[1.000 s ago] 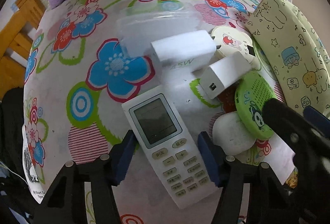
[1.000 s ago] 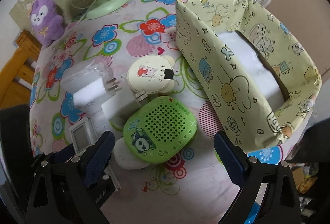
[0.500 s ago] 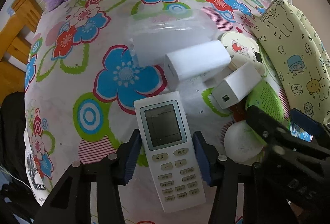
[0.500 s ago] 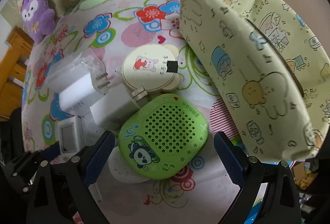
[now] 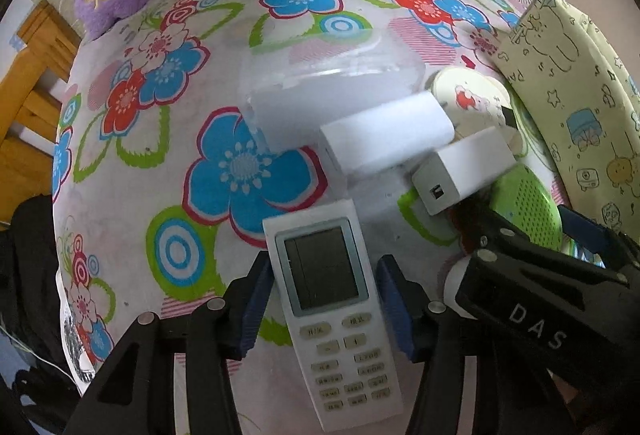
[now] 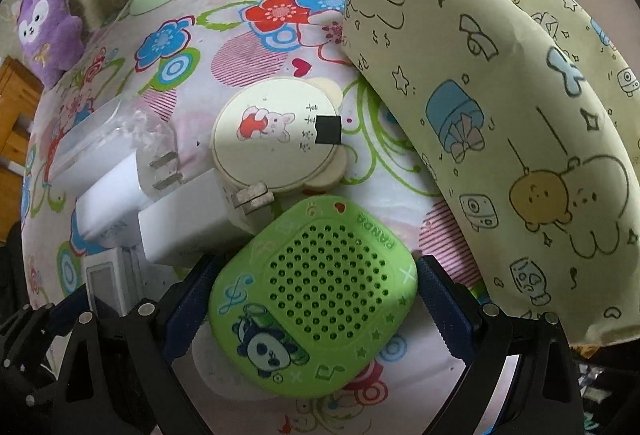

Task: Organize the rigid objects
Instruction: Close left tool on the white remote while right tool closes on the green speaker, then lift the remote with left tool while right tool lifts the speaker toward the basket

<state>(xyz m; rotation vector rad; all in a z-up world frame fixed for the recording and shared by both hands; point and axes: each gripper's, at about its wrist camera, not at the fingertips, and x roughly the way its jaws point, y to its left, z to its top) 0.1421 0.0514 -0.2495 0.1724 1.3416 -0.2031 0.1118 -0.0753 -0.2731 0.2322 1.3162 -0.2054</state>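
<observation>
While the left gripper point(image 5: 324, 305) straddles the white rectangular remote control point(image 5: 334, 315) near the desk's near edge, its jaws have just been closing, yet a sliver of gap shows at each blue pad, so nothing is clamped. The right gripper point(image 6: 312, 295) likewise brackets the green square panda speaker point(image 6: 316, 299), spread and apparently not pressing. Both pick-ups seem underway; next comes squeezing, lifting, then carrying to the yellow cartoon-print fabric bin point(image 6: 500, 115) along the right edge.

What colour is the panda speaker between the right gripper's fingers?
Bright green panda speaker, best in the right wrist view.
</observation>
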